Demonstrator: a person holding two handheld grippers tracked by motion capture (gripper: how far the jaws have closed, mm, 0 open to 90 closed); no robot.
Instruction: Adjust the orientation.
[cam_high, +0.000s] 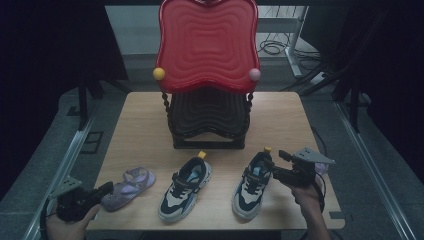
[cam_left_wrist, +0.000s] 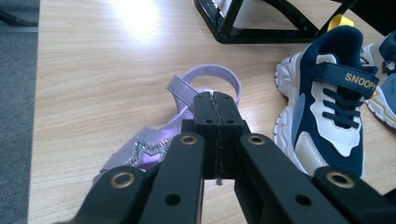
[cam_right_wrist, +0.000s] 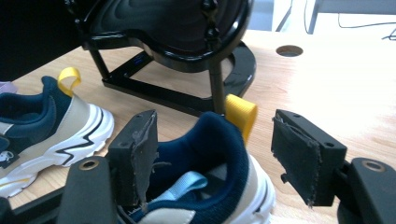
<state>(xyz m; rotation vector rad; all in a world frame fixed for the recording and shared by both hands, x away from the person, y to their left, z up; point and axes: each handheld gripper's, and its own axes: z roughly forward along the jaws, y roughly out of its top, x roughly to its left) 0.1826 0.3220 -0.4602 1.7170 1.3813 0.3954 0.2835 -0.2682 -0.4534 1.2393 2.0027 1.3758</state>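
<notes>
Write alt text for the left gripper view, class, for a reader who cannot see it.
Shut black tongs hover over a lilac sandal lying on a wooden table. To the right stands a navy and white sneaker, with a black stand's base behind.

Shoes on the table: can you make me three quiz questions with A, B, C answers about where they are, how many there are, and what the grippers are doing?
1. Where is the purple sandal?
A. left of both sneakers
B. between the sneakers
C. on the red rack

2. How many shoes lie on the table?
A. two
B. three
C. five

3. How are the jaws of the right hand-held gripper?
A. shut on a ball
B. shut on nothing
C. open around the right sneaker's heel

Answers:
1 A: in the high view it lies leftmost.
2 B: one sandal, two sneakers.
3 C: both pads stand apart, the heel between them.
</notes>
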